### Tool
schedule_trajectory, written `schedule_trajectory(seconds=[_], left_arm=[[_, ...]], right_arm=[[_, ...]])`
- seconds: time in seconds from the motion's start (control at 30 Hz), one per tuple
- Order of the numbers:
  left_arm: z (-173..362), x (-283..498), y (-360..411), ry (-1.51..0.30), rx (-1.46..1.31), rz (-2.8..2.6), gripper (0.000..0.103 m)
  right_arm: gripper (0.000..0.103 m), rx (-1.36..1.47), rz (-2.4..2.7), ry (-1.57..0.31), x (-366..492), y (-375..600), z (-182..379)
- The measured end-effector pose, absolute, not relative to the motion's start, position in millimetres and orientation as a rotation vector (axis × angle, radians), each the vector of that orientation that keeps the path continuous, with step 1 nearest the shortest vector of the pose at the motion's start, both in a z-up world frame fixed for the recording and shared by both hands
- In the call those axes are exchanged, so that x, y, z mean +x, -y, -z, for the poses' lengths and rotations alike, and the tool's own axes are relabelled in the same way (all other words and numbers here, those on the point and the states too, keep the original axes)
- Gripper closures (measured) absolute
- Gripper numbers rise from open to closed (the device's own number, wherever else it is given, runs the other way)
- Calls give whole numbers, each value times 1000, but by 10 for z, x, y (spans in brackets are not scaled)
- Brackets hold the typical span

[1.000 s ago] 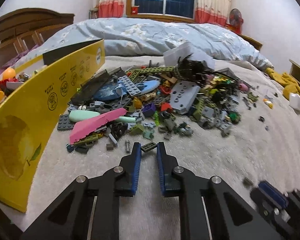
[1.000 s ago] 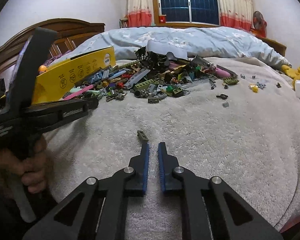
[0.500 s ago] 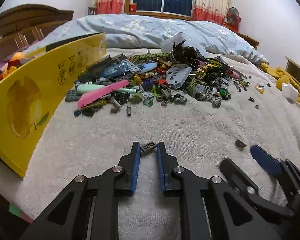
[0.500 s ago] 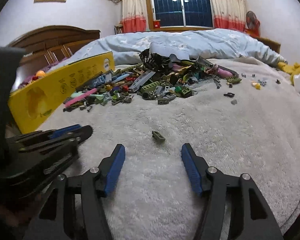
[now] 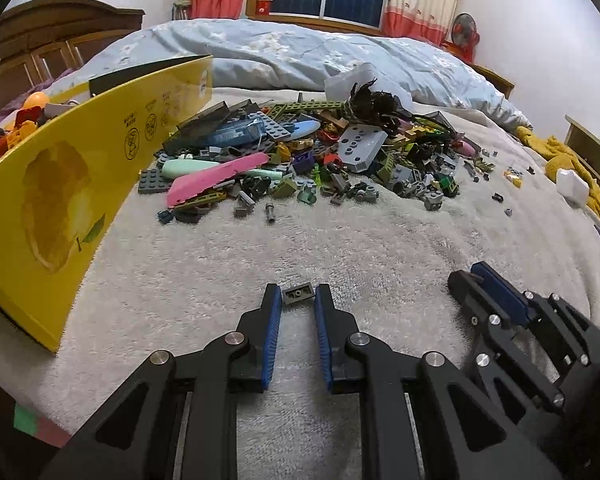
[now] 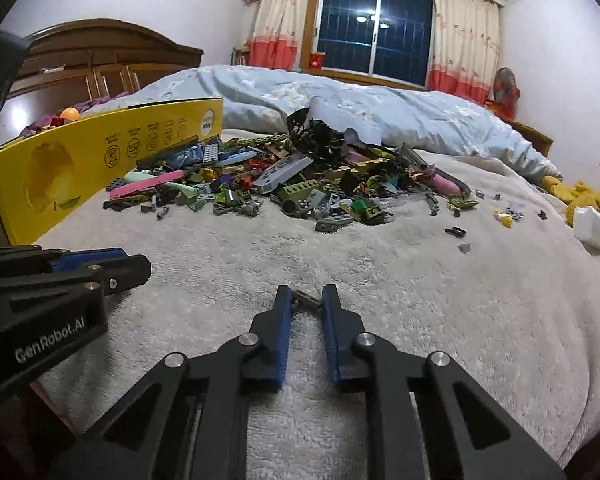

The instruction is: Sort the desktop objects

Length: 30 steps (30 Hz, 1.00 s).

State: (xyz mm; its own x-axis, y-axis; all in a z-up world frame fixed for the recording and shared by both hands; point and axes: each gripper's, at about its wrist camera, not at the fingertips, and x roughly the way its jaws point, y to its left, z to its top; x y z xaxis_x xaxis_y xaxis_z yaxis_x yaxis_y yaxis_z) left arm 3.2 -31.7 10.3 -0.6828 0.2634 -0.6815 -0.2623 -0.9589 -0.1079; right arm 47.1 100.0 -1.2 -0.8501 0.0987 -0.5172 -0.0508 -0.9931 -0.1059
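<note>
A heap of mixed building bricks (image 5: pixel 308 160) lies on the white towel-covered bed (image 5: pixel 340 248); it also shows in the right wrist view (image 6: pixel 300 184). My left gripper (image 5: pixel 298 295) is shut on a small dark grey plate (image 5: pixel 298 293) held at its fingertips above the towel. My right gripper (image 6: pixel 307 299) is shut on a small olive-grey brick (image 6: pixel 307 298) low over the towel. The right gripper shows at the lower right of the left wrist view (image 5: pixel 496 292). The left gripper shows at the left of the right wrist view (image 6: pixel 99 264).
A yellow cardboard box (image 5: pixel 59 192) with toys inside stands along the left. Loose small pieces (image 5: pixel 500 196) are scattered right of the heap. A white object (image 5: pixel 572 186) and yellow cloth (image 5: pixel 556 152) lie at the right edge. A blue duvet (image 5: pixel 300 52) lies behind.
My left gripper pulled back from the heap with the grey plate. My right gripper opened around the olive-grey brick on the towel, then shut on it.
</note>
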Motion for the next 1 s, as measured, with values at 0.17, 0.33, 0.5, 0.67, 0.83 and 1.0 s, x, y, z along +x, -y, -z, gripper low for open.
schedule_trajectory(seconds=[0.17, 0.33, 0.5, 0.67, 0.83, 1.0], left_arm=[[-126, 111, 293, -51, -1034, -2673, 85], [-87, 159, 326, -8, -1005, -2704, 85], [-82, 73, 347, 86, -1017, -2682, 77], [-72, -7, 220, 4, -1035, -2696, 74], [-76, 9, 156, -60, -1035, -2716, 87], [-152, 68, 270, 31, -987, -2722, 87]], right_arm=[[89, -876, -2981, 35, 517, -1074, -47], [88, -857, -2998, 3, 597, -1085, -66], [88, -803, -2992, 65, 678, -969, -23], [84, -746, -3000, 94, 668, -952, 89], [88, -743, -3003, 158, 663, -937, 86], [88, -715, -3021, 149, 708, -965, -57]])
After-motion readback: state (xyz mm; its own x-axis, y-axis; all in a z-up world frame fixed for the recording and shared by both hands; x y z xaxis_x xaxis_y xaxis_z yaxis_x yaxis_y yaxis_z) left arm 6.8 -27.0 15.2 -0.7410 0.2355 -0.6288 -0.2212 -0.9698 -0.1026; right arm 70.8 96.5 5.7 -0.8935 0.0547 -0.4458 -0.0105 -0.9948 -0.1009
